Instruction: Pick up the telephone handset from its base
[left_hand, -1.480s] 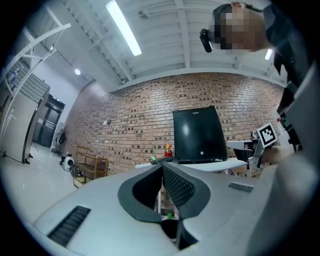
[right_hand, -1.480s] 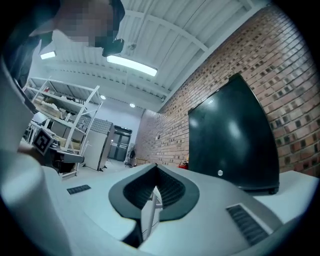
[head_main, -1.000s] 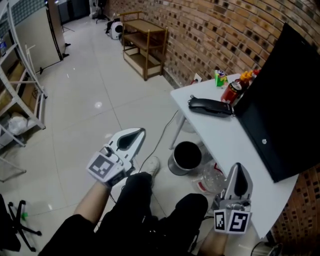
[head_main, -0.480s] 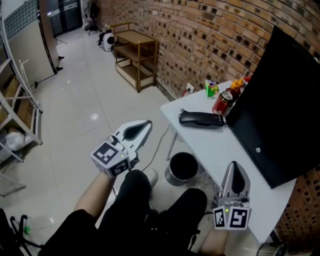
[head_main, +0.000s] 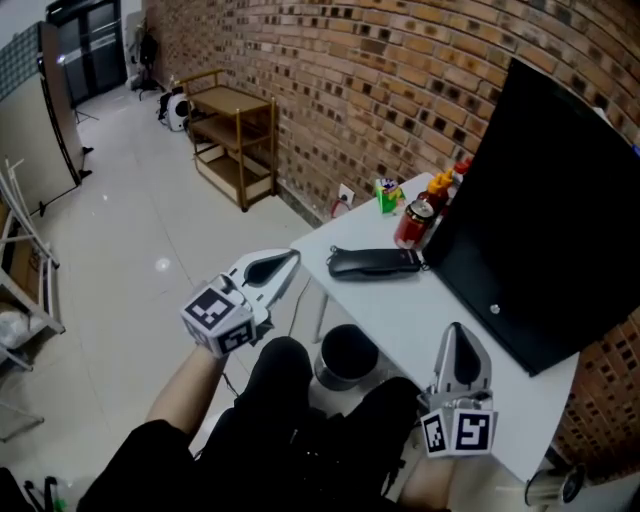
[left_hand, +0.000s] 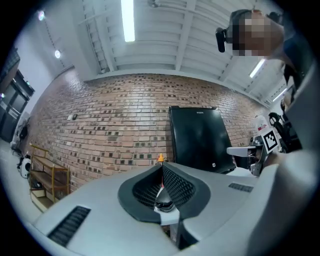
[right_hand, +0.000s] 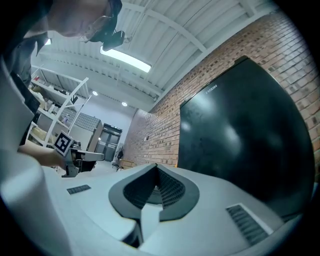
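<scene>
The handset (head_main: 375, 262) is lying flat on the white table (head_main: 430, 325), out toward the far edge. Honestly, it and its base read as one long black lump from here, and I can't split the two. Nothing is touching it, so I'd call this the approach stage.

A red can (head_main: 412, 224) stands just at its 1 o'clock and the big black monitor (head_main: 545, 190) fills its 2 o'clock. So the clear way in is from the person's side, not from behind.

The left gripper (head_main: 288, 260) hangs just off the table edge, out over the floor. The handset is at its 3 o'clock with a gap between them. Its jaws are pinched fully together with nothing in them. My guess is that closed is just the travel pose, and they'll need to spread before they can go round the handset. It points roughly level, a bit nose-up, which would suit sliding in along the tabletop.

The right gripper (head_main: 456, 335) sits low at the near table edge by the person's knee. The handset is up at its 11 o'clock, well apart. Its jaws are together too, and empty. It looks parked, maybe kept clear, maybe ready to steady the base.

A bin (head_main: 345, 357) sits under the table at the handset's 6 o'clock, so a fumble off that edge could land there.
</scene>
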